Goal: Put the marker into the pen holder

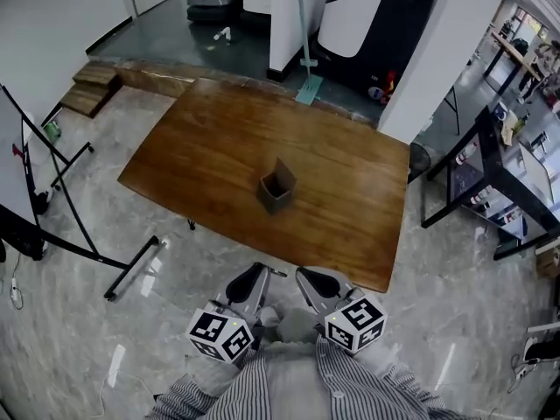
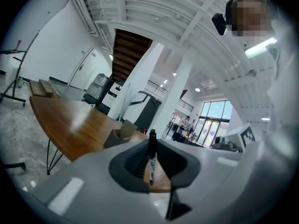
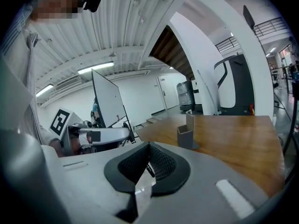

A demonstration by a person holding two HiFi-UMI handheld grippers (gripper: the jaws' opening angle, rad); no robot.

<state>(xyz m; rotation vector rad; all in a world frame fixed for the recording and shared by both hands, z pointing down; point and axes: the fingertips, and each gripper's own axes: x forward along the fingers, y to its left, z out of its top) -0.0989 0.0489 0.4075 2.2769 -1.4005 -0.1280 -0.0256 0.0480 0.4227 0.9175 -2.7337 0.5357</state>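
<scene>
The marker point(image 2: 151, 158) stands upright, clamped in the left hand-held gripper point(image 2: 151, 143), well short of the pen holder point(image 1: 276, 187), which sits empty mid-surface point(image 1: 201, 147). The right hand-held gripper point(image 3: 148, 146) is pinched together on nothing. I'd say the pickup is done, while the carry and drop-in remain.

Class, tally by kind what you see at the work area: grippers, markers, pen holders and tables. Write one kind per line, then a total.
grippers: 2, the left gripper and the right gripper
marker: 1, clamped in the left gripper
pen holder: 1, on the table
table: 1
Total: 5
</scene>
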